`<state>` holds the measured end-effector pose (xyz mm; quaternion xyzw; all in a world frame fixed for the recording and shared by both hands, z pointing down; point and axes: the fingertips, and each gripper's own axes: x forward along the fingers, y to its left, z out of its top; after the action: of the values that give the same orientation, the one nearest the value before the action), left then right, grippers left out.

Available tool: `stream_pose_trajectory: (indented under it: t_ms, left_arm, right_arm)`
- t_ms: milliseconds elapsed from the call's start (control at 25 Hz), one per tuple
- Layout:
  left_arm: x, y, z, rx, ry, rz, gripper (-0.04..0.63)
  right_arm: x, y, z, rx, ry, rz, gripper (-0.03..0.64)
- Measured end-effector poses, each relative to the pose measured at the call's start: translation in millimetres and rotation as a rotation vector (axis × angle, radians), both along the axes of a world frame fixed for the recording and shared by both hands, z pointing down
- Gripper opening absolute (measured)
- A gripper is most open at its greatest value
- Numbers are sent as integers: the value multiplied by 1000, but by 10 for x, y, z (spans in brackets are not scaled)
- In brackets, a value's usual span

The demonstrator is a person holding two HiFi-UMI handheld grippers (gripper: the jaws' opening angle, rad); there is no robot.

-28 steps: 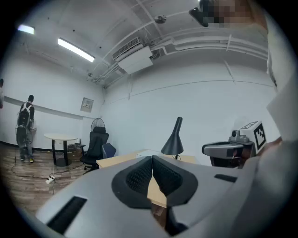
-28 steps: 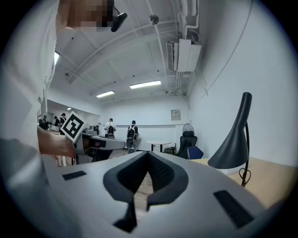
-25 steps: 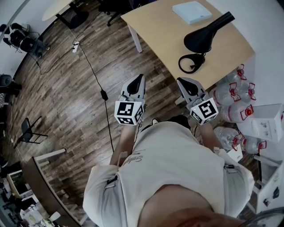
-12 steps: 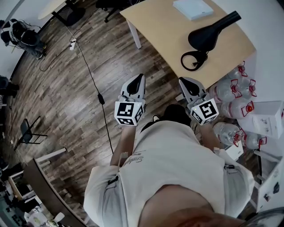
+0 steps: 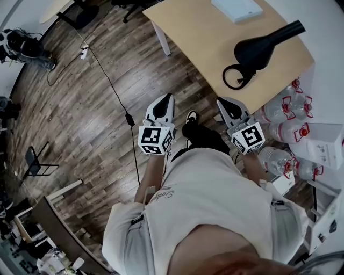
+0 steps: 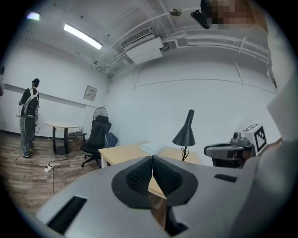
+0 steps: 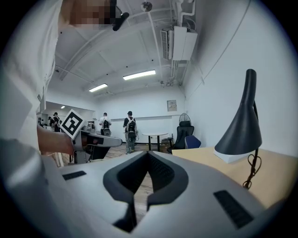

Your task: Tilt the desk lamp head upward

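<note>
A black desk lamp [image 5: 262,47] with a cone head stands on the light wooden desk [image 5: 204,37], its coiled cord [image 5: 237,76] beside its foot. The head points down toward the desk in the right gripper view, lamp [image 7: 242,126], and in the left gripper view, lamp [image 6: 185,133]. My left gripper [image 5: 166,100] and right gripper [image 5: 224,102] are held over the floor, short of the desk's near edge. Both are shut and hold nothing: left gripper [image 6: 152,157], right gripper [image 7: 148,153].
A flat white box [image 5: 237,8] lies at the desk's far end. Several water bottles [image 5: 285,115] and white cartons [image 5: 322,144] crowd the floor right of the desk. A black cable [image 5: 115,94] runs across the wooden floor. An office chair [image 6: 94,135] and people [image 7: 129,130] are farther off.
The person has stepped closer to the desk, and a shoe now shows between the grippers. Both grippers stay shut and level.
</note>
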<state>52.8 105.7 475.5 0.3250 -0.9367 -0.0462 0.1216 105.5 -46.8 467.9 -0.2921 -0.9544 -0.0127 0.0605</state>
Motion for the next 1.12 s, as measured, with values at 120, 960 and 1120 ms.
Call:
stream_pose_trajectory:
  t_ms: [120,960,1120]
  left_arm:
    - [-310,-6,40,-14,19,9,15]
    - [-2158,-431,-50,-75,24,152,15]
    - [-2321,-533,-66,-56,25,197,15]
  right_arm:
    - [-346,19,89,-11,13,8,-5]
    - [-2250,-59,112,-20,-3,47,-5]
    - [-2391,-81,64,-14,-7,68,-5]
